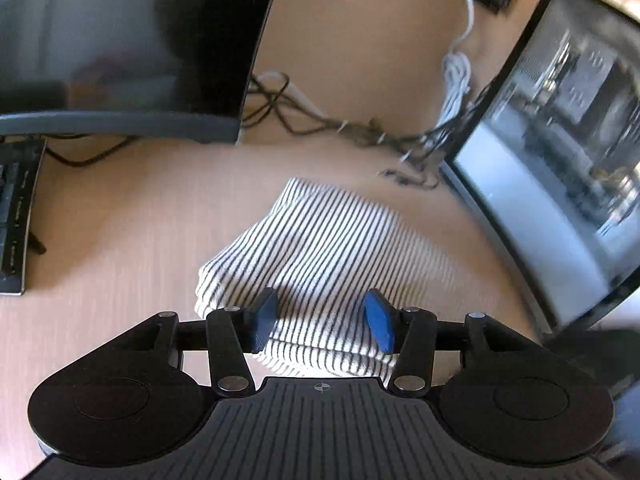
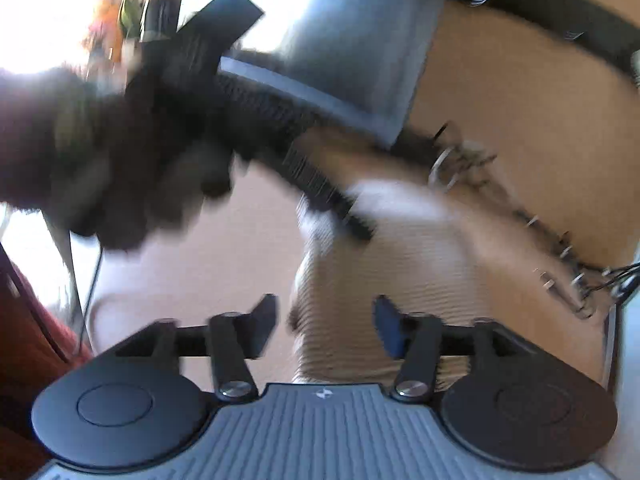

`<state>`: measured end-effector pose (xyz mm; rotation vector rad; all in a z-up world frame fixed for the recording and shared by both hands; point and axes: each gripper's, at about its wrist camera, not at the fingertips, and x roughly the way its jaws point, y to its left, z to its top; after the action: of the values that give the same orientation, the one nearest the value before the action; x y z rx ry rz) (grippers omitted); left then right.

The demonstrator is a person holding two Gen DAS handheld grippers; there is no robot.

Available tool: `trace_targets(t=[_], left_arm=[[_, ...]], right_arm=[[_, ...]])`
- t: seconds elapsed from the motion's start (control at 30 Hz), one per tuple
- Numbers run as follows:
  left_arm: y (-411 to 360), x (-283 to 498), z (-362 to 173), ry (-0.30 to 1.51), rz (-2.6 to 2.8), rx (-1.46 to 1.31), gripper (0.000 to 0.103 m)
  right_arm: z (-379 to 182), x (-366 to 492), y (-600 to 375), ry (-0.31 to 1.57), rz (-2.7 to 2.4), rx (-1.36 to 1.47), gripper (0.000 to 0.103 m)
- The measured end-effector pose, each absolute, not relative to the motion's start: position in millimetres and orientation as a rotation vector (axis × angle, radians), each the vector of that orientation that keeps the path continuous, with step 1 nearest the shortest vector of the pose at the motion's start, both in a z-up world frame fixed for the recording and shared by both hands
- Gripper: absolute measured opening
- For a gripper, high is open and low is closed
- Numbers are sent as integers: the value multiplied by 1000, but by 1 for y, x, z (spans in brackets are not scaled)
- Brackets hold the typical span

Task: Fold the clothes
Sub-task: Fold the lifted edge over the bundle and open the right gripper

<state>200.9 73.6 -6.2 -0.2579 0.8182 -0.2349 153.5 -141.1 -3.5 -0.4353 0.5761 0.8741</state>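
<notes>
Low in the left wrist view, left tongs (image 1: 324, 318) spread wide, blue pads (image 1: 378, 320) apart and holding nothing, poised over the near edge of a folded white garment with thin dark stripes (image 1: 320, 248). Lying at the centre of the frame on the pale wood-grain worktop (image 1: 120, 216). Dark monitor (image 1: 120, 40) at upper left, second monitor with a bright reflecting screen (image 1: 560, 160) at right, tangle of dark and white cables (image 1: 360, 128) between them beyond the garment. Right wrist view heavily blurred: right tongs (image 2: 325, 330) likewise wide and empty at lower centre, striped garment (image 2: 384, 280) just ahead and to the right, other black handheld gripper (image 2: 208, 64) in the upper left of the frame.
</notes>
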Motion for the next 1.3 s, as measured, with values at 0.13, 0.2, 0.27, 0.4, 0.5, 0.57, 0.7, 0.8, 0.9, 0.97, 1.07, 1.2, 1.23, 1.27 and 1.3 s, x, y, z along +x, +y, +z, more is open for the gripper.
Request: trace_targets(t=[0.13, 0.2, 0.27, 0.4, 0.5, 0.57, 0.7, 0.8, 0.9, 0.97, 1.07, 1.2, 1.23, 1.27, 1.3], left_arm=[[65, 206, -8, 825, -221, -226, 55], [69, 202, -10, 822, -217, -221, 55], [66, 204, -13, 818, -213, -212, 56], [67, 197, -15, 818, -223, -176, 61], [67, 192, -16, 805, -227, -130, 65], [66, 193, -16, 805, -228, -129, 65], [70, 196, -15, 812, -231, -142, 66], [70, 195, -15, 811, -231, -142, 66], [71, 195, -15, 810, -230, -147, 66], [71, 194, -16, 808, -231, -149, 67], [72, 192, -17, 806, -231, -153, 68], [74, 192, -19, 803, -230, -164, 68], [74, 192, -20, 804, -226, -169, 69], [76, 193, -21, 807, -224, -176, 70], [77, 193, -21, 809, -225, -186, 70]], right_arm=[[14, 170, -154, 517, 799, -345, 80], [0, 180, -152, 553, 759, -340, 81], [-29, 185, -145, 632, 749, -378, 82], [-67, 175, -142, 647, 708, -388, 92], [-62, 178, -147, 688, 694, -318, 95], [-54, 185, -152, 714, 700, -268, 101], [-26, 199, -166, 680, 730, -158, 103], [-5, 225, -171, 652, 722, -47, 103], [6, 250, -160, 643, 694, -37, 103], [9, 265, -146, 640, 663, -60, 103], [-3, 291, -115, 702, 585, -165, 103], [-33, 323, -78, 838, 527, -296, 103], [-37, 327, -75, 851, 529, -289, 103], [-39, 329, -73, 855, 531, -284, 103], [-36, 326, -74, 838, 534, -289, 103]])
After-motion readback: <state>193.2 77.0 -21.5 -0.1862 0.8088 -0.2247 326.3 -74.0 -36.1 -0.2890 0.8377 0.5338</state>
